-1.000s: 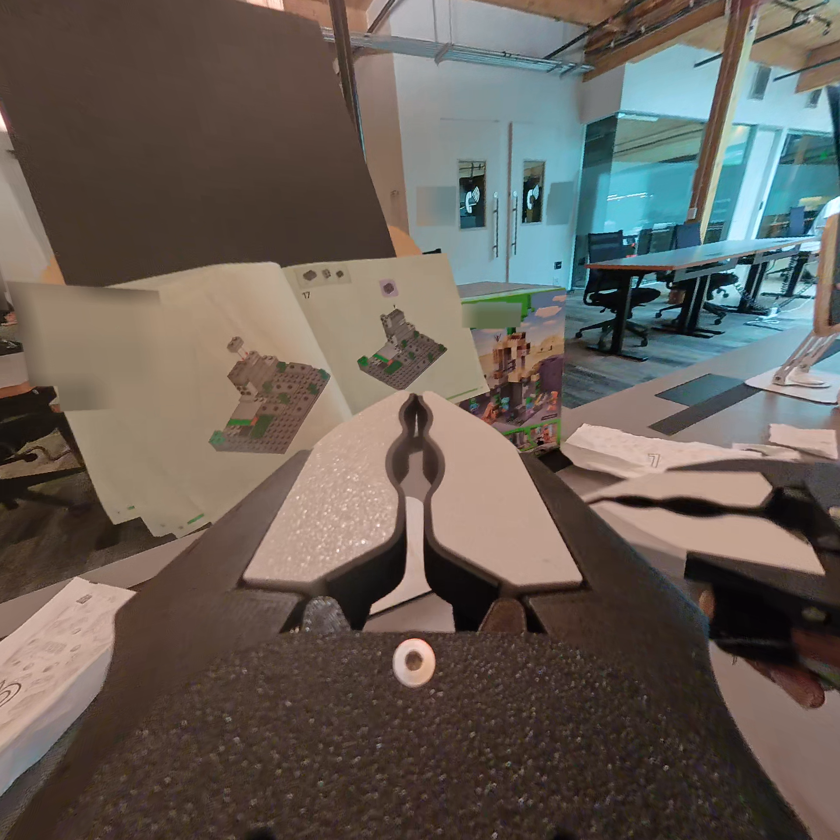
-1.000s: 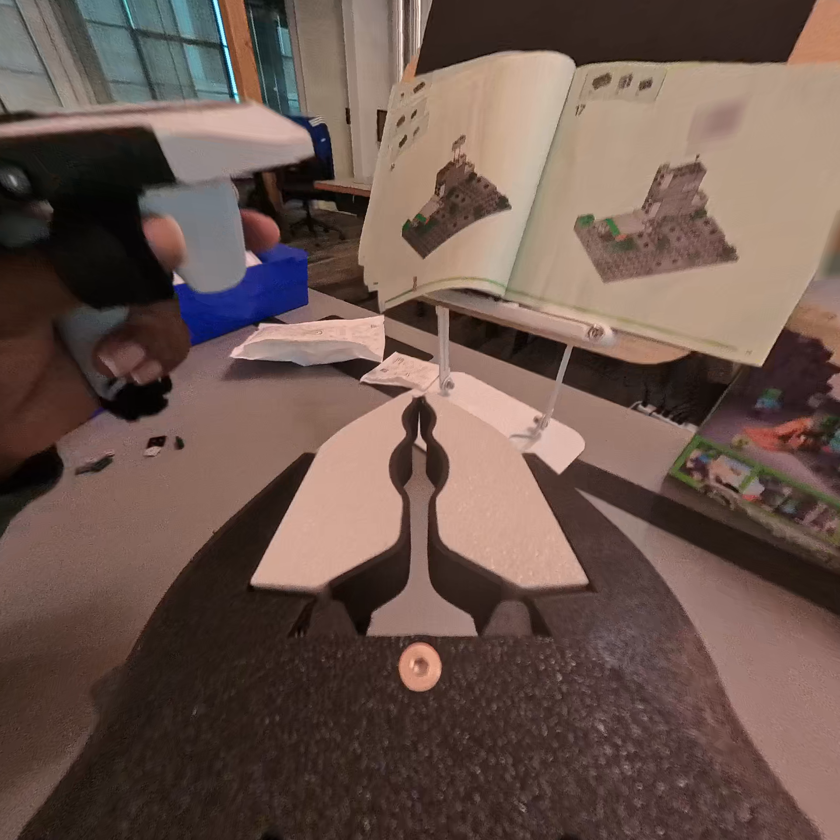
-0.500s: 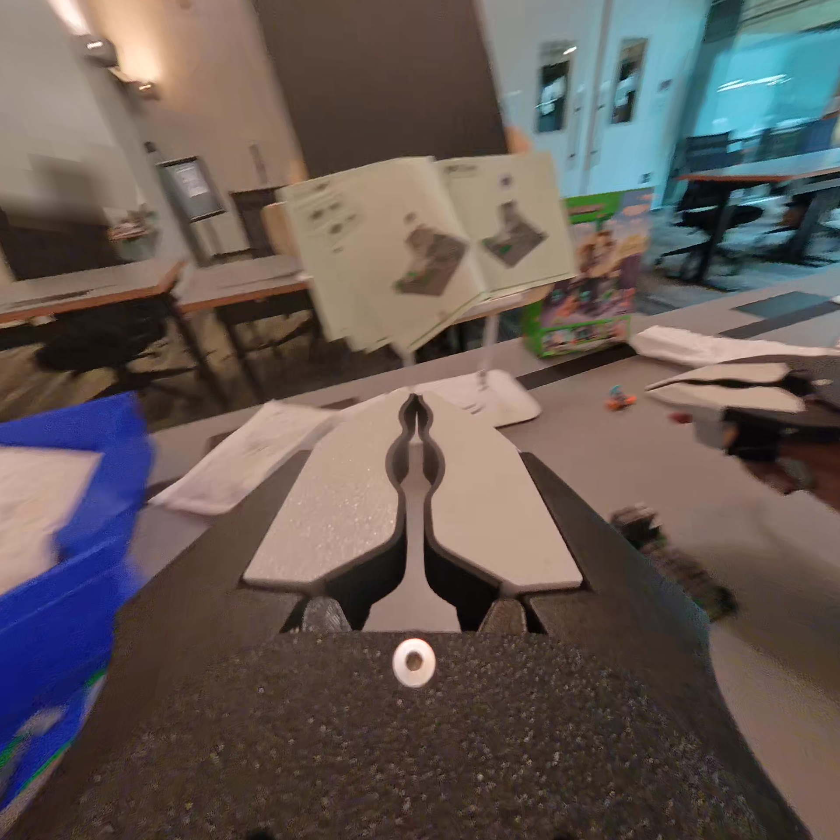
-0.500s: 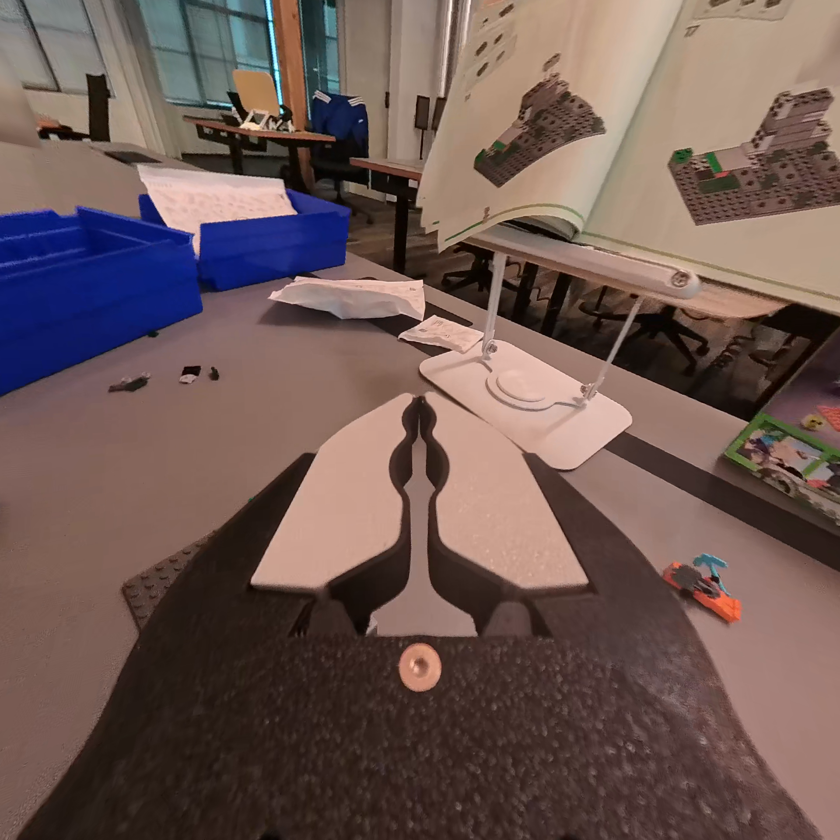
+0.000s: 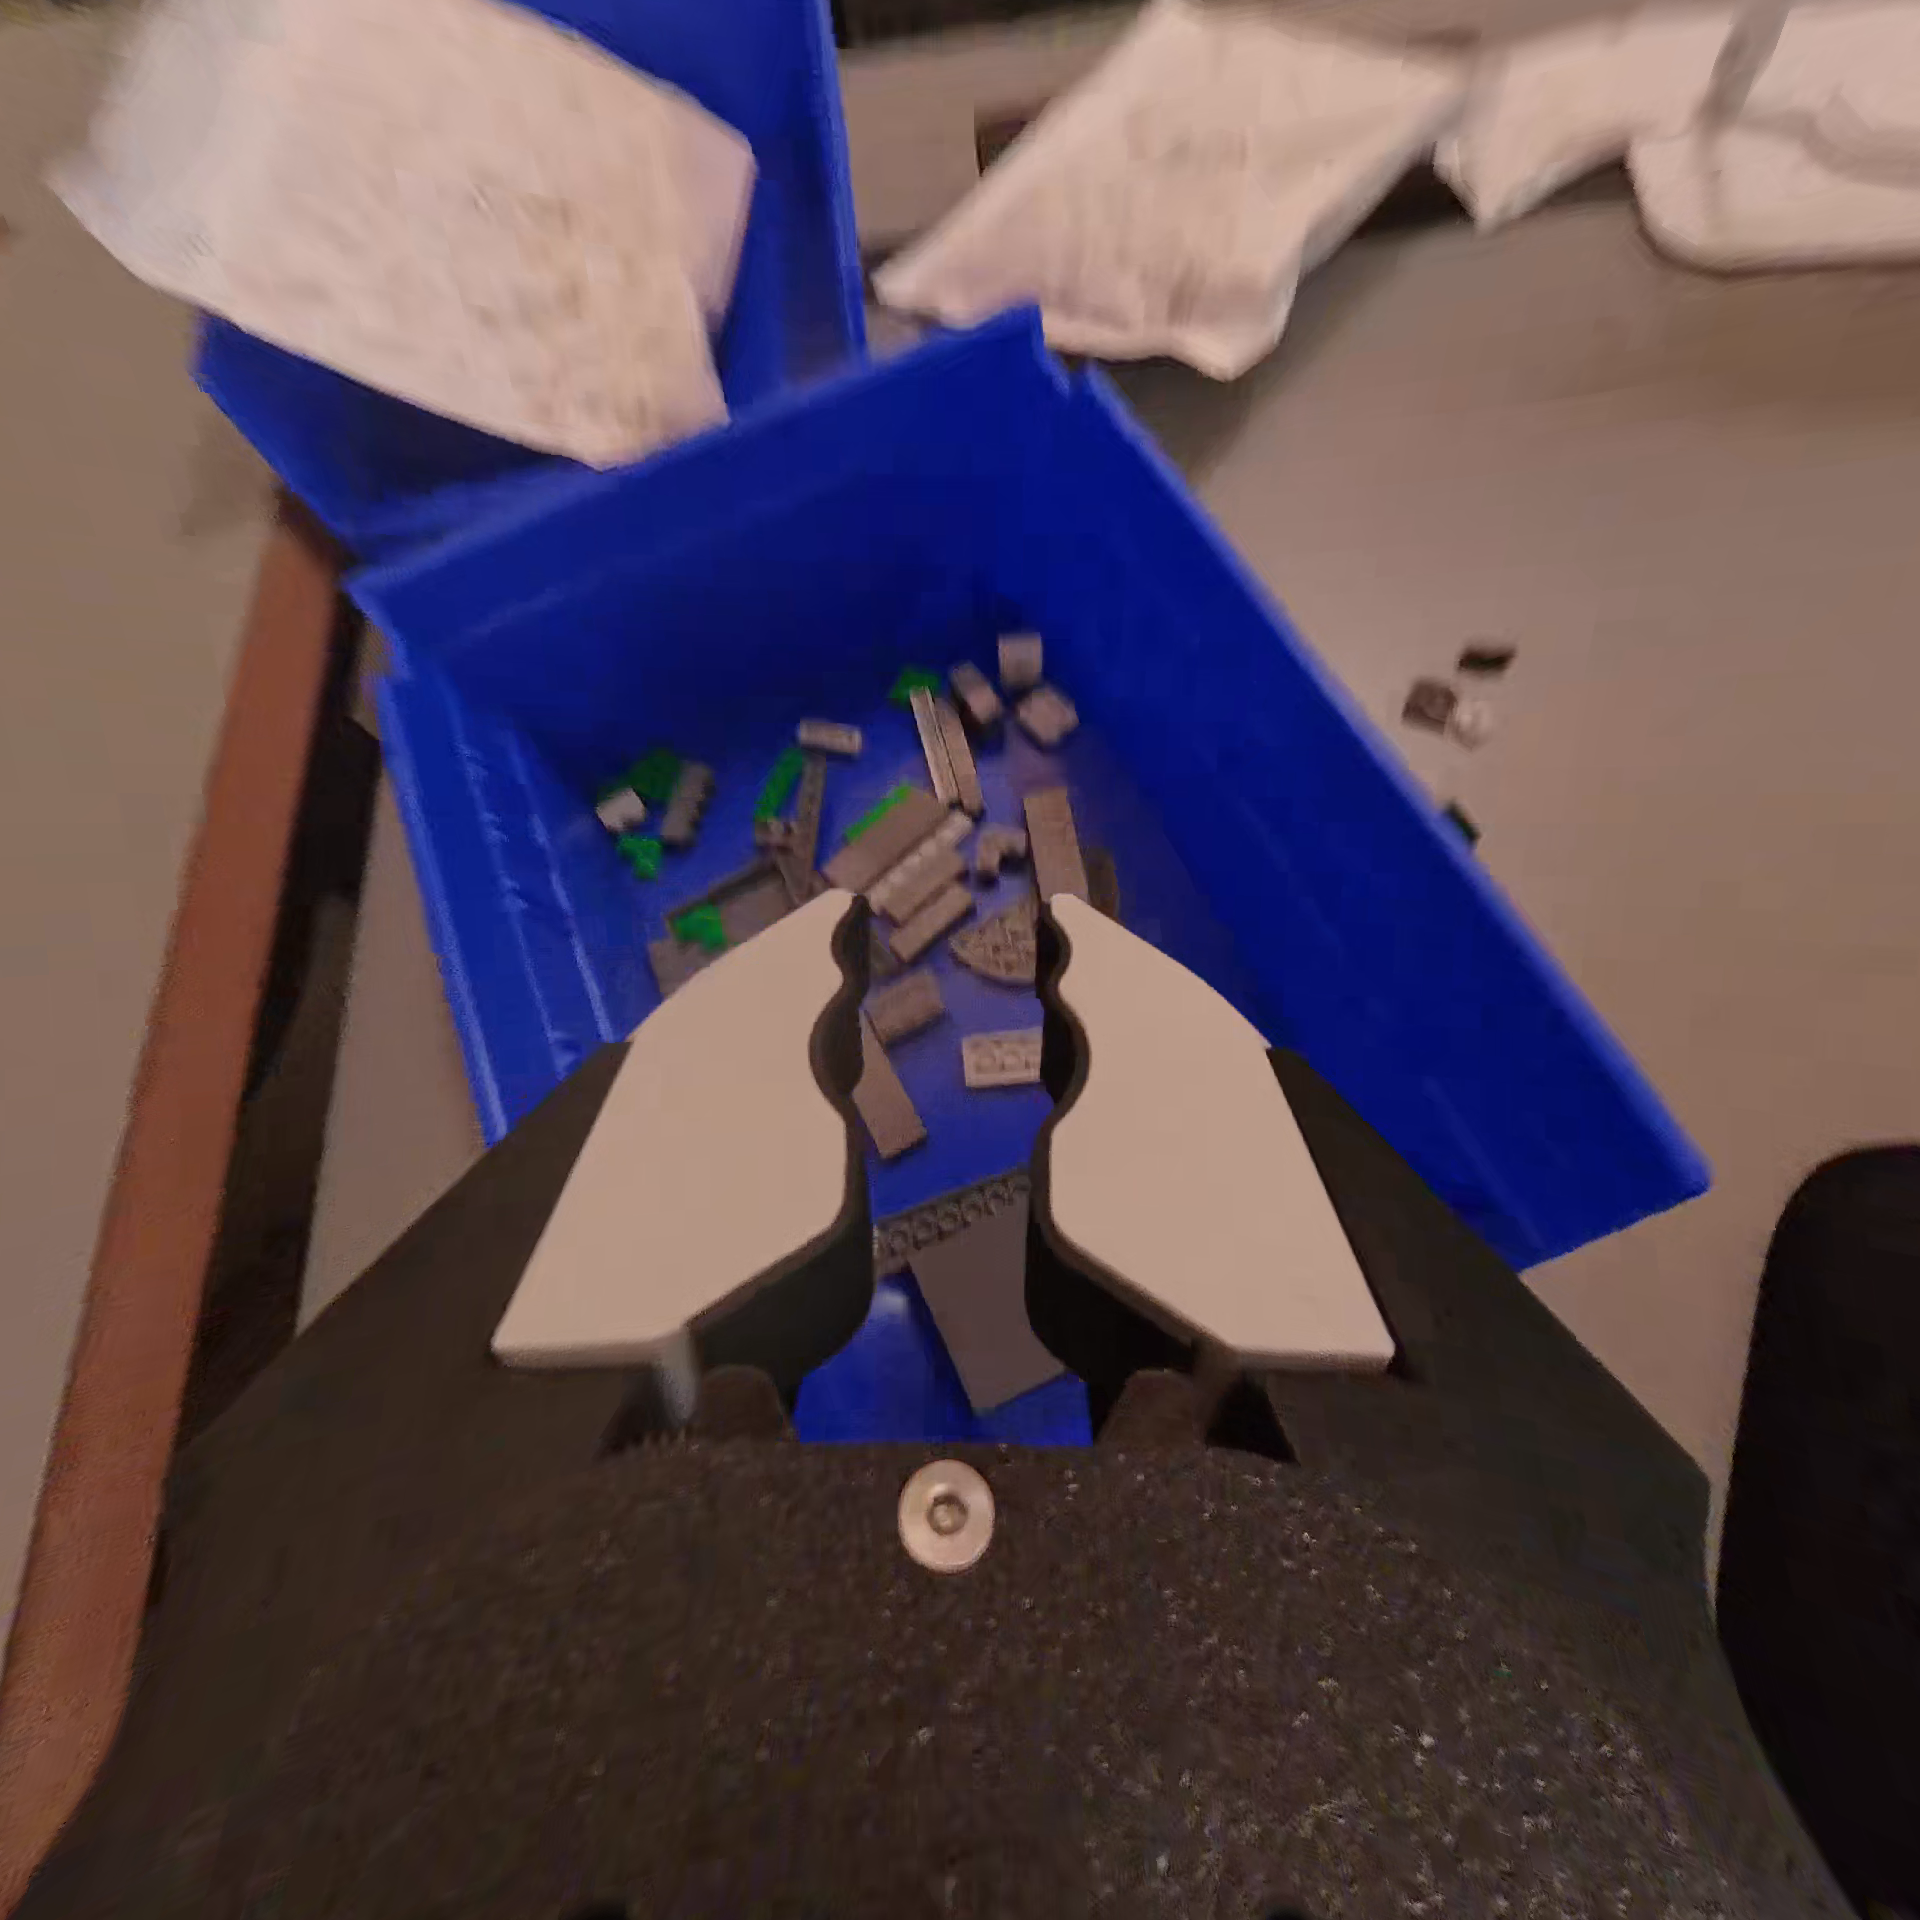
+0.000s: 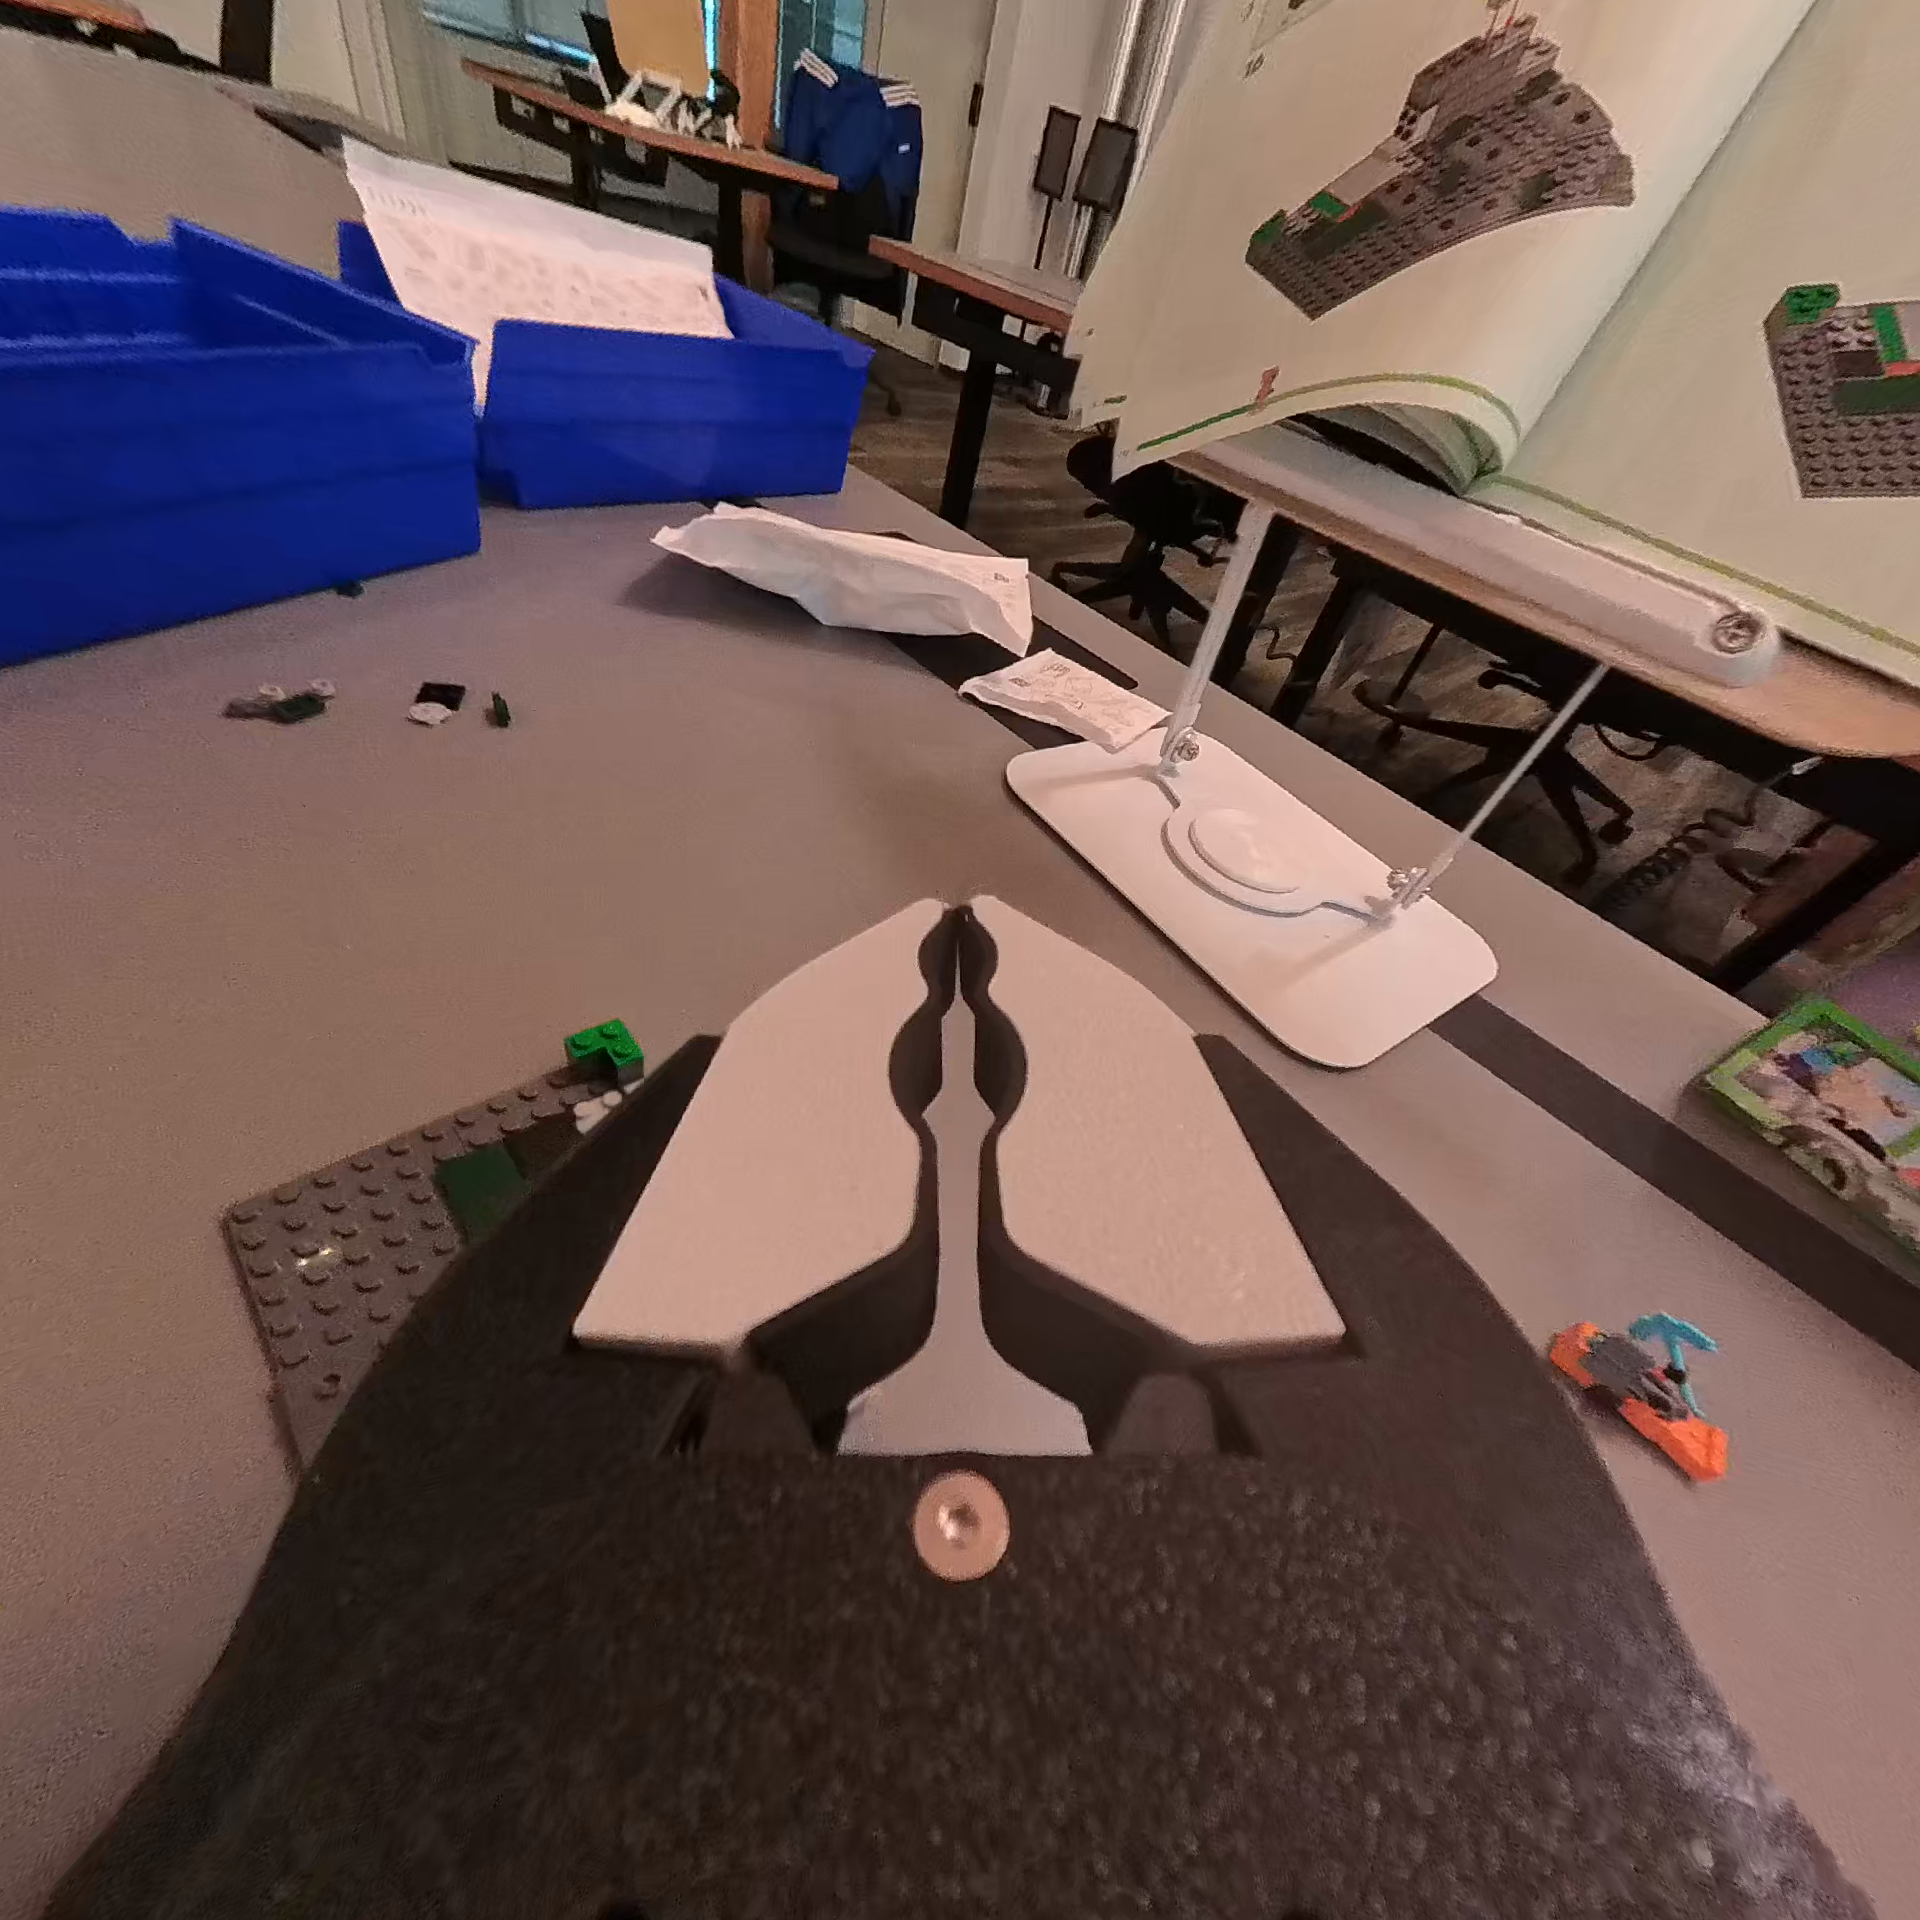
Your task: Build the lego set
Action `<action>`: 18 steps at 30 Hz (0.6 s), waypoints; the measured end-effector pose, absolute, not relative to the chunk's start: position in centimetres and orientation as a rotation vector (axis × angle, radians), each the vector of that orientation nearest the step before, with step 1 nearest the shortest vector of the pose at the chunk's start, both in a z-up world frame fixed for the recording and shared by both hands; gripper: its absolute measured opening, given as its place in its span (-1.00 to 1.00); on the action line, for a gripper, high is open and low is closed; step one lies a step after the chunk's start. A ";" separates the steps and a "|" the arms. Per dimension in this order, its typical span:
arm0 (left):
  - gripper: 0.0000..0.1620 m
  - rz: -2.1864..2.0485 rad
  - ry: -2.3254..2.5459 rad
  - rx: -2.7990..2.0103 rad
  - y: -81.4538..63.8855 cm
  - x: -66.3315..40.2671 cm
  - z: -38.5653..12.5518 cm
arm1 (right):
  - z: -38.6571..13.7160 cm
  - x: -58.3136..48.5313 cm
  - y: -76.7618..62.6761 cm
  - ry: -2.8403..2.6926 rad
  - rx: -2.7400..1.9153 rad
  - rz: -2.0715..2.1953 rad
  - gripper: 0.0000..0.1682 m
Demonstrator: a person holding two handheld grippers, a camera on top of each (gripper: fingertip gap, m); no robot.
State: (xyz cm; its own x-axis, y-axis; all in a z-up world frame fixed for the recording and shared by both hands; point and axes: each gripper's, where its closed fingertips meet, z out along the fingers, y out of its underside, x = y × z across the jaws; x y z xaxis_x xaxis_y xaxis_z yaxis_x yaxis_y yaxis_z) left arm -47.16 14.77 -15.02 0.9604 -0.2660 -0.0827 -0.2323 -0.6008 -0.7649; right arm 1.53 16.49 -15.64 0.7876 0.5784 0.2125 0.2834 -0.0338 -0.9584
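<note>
My left gripper [image 5: 954, 906] is open and empty, hovering over a blue bin [image 5: 1299, 852] that holds several loose grey and green Lego pieces [image 5: 914, 862]. My right gripper [image 6: 958, 914] is shut and empty, low over the grey table. A dark grey Lego baseplate [image 6: 343, 1236] with a green brick [image 6: 605, 1044] at its far corner lies just left of and partly under the right gripper. The open instruction booklet [image 6: 1455, 239] stands on a white stand [image 6: 1247, 883] ahead to the right.
A second blue bin [image 5: 790, 208] with a white paper bag [image 5: 416, 218] sits behind the first. In the right wrist view are blue bins [image 6: 229, 416], a crumpled white bag [image 6: 852, 571], small loose pieces [image 6: 426, 701], an orange and teal Lego piece [image 6: 1642, 1392] and the set's box [image 6: 1829, 1101]. My right fingertips sit around 50 cm from my left ones.
My left gripper has swung left and down from the booklet to over the blue bin, and it has opened. My right gripper has lowered toward the baseplate and stays shut.
</note>
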 end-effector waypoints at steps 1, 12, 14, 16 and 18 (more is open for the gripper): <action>-0.61 -0.053 0.378 -2.303 14.6 -47.0 -16.5 | -15.8 1.5 16.5 -0.706 -1.628 0.261 -1.00; -0.51 0.138 0.374 -2.681 15.8 -48.0 -26.2 | -16.9 0.6 16.0 -0.808 -1.619 0.233 -1.00; -0.50 0.119 0.341 -2.700 16.2 -48.1 -26.8 | -16.8 0.7 15.9 -0.803 -1.618 0.247 -1.00; -0.50 0.142 0.327 -2.727 16.1 -48.7 -27.4 | -16.6 0.8 15.9 -0.796 -1.617 0.256 -1.00; -0.54 0.136 0.321 -2.718 16.3 -48.8 -27.5 | -16.5 1.0 15.9 -0.788 -1.621 0.270 -1.00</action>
State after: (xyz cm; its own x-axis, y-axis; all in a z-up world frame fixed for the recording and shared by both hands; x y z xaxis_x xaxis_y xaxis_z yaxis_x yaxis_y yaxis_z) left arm -48.79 16.27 -27.53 0.9689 -0.2038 -0.1404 -0.2425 -0.8944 -0.3759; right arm 0.97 15.94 -16.55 0.7391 0.6236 0.2546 0.3369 -0.0151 -0.9414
